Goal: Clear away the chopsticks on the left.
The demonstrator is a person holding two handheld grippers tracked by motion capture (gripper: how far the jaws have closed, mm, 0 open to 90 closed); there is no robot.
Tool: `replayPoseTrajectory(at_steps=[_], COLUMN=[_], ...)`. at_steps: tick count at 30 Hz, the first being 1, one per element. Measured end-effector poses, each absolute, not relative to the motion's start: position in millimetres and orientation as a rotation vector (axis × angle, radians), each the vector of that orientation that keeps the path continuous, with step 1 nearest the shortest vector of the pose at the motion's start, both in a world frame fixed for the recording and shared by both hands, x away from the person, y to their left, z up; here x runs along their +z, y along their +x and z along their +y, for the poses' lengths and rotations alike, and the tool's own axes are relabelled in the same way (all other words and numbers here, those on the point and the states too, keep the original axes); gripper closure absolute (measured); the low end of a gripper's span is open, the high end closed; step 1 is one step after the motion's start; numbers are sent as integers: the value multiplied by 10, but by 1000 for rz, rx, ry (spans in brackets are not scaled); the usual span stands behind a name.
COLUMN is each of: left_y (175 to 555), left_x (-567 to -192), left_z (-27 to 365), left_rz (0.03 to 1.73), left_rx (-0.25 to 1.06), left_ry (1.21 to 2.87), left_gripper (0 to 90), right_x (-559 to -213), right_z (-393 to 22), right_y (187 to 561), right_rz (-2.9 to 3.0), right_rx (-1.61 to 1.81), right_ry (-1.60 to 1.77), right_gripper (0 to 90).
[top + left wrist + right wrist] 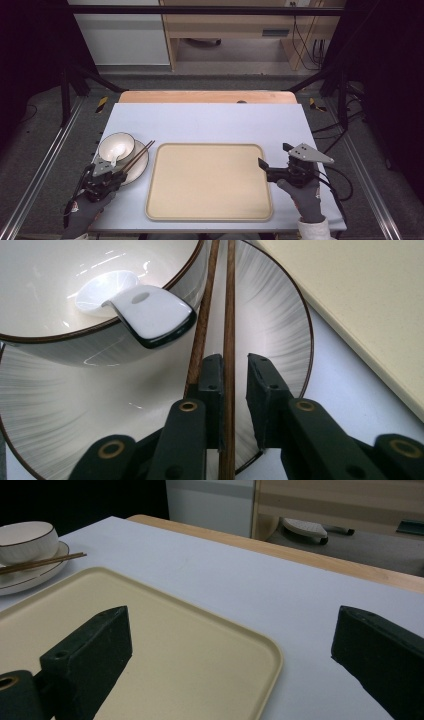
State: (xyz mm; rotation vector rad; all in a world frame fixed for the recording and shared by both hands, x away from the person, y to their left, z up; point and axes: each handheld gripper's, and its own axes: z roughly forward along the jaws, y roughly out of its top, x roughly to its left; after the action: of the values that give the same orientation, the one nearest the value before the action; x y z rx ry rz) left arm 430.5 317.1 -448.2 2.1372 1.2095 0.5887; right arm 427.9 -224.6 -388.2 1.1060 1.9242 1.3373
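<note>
Beige tray (209, 181) on pale-blue table (210, 122)

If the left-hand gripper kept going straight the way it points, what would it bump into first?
Probably the bowl with its spoon. The left gripper already straddles one chopstick on the plate, so it would slide along that, though depth is unclear.

1. I take this for a lab or test room, not a home: my table (210, 125) stands inside a black metal frame (200, 10), with dark curtains on both sides.
2. Metal rails (37, 175) run along the grey carpet (50, 125) beside the table.
3. Cables (307, 45) hang near a plain wooden desk (240, 25) behind.
4. The crockery looks staged: one tray (209, 181), one bowl (116, 147) on a plate (137, 167).
</note>
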Motion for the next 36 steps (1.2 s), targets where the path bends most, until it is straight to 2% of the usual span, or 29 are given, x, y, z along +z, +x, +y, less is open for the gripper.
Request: replayPoseTrajectory(at_steps=[5, 15, 26, 36], left_y=[4327, 4314, 4208, 4112], left_x=[-4486, -4460, -4313, -4255], left_z=[3173, 3135, 3037, 2757], left_rz=[1234, 1231, 1232, 1258], left_rx=[563, 542, 600, 627], left_ry=[2121, 2115, 2039, 1963], left_gripper=[838, 843, 843, 843], right_x=[-3884, -3880, -3878, -3859], right_z=[-2245, -2250, -2254, -2279], right_y=[4279, 4279, 4277, 4265], right_rz=[1928, 1925, 1923, 1908], right_rx=[1334, 1333, 1324, 1319], right_ry=[1104, 1106, 1105, 1103], right_gripper=[31, 27, 24, 18])
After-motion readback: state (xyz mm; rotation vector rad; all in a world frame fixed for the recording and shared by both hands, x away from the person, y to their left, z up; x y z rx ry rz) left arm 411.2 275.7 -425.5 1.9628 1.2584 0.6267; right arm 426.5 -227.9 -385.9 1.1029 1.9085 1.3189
